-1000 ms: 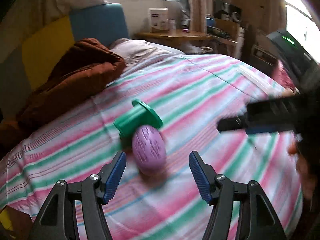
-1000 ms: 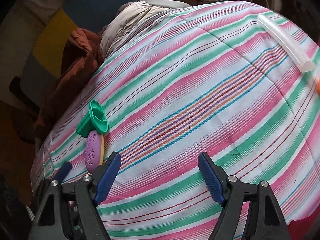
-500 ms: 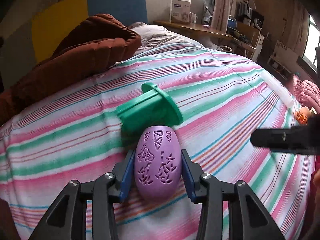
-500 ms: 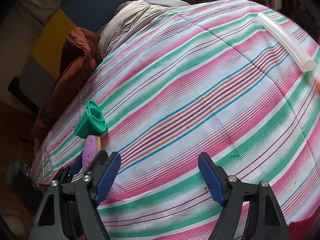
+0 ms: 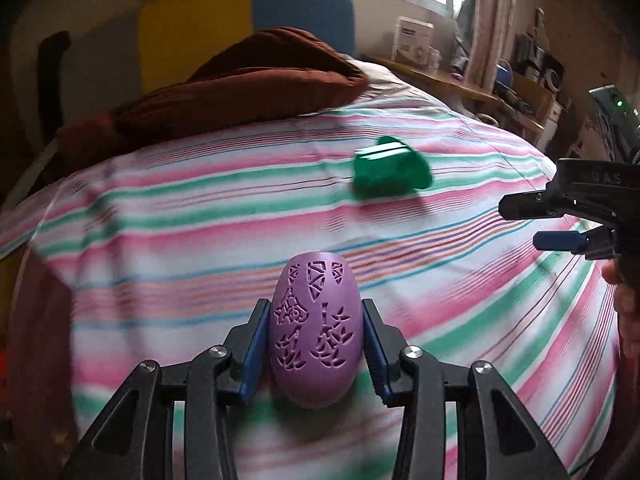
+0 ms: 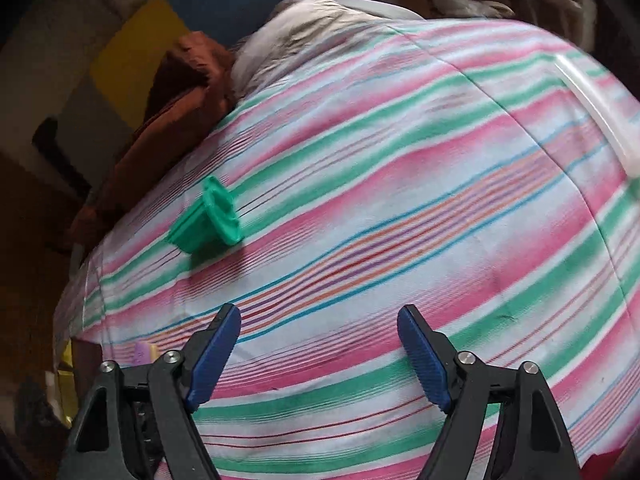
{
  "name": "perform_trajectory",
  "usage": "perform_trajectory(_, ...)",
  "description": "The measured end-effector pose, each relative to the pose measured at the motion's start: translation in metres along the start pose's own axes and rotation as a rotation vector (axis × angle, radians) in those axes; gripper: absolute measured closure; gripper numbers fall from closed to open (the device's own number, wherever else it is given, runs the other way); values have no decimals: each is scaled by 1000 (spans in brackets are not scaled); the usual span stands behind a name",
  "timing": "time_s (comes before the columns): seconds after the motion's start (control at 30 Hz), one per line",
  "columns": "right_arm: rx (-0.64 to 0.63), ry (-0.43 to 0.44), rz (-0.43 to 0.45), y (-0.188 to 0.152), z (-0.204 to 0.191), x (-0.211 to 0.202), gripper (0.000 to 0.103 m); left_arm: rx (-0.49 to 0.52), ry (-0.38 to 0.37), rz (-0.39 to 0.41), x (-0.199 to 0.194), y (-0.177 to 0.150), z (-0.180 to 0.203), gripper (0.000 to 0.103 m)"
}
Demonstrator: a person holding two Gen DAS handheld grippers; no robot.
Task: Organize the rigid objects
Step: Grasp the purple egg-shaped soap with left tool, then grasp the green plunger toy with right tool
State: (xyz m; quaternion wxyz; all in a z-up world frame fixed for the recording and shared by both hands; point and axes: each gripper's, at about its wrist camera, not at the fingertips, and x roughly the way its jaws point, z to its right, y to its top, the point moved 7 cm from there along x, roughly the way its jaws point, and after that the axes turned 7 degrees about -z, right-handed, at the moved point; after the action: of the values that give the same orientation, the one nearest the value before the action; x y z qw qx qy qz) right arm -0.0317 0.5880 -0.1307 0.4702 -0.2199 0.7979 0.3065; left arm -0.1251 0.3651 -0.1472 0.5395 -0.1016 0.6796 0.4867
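Note:
My left gripper (image 5: 314,344) is shut on a purple egg-shaped shell with cut-out patterns (image 5: 314,328) and holds it above the striped bedspread (image 5: 200,240). A green flanged plastic piece (image 5: 390,174) lies on its side on the bed, farther out; it also shows in the right wrist view (image 6: 208,220). My right gripper (image 6: 320,352) is open and empty above the bedspread (image 6: 400,200), and appears at the right edge of the left wrist view (image 5: 560,220). A bit of the purple shell (image 6: 142,352) peeks out at lower left.
A brown blanket (image 5: 240,92) and a grey pillow (image 6: 304,36) lie at the head of the bed. A translucent white tube (image 6: 596,112) lies at the far right of the bed. A wooden desk with boxes (image 5: 432,68) stands behind.
My left gripper closed on the purple shell and lifted it back from the green piece. My right gripper stayed open and shifted slightly toward the green piece.

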Motion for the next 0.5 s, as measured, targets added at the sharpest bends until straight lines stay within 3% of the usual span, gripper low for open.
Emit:
perform_trajectory(0.13,-60,-12,10,-3,-11,2,19,-64,1,16,-13,-16,-21,59)
perform_trajectory(0.3,-148,-33,38,-7,-31,6,17,-62,10,38,-21,-27,-25,59)
perform_trajectory(0.37,-203,-39,79,-9,-43,3,6,-62,13,39,-22,-29,-26,59)
perform_trajectory(0.5,-326,-139,192,-7,-63,-1,3,-59,12,48,-21,-29,-26,59)
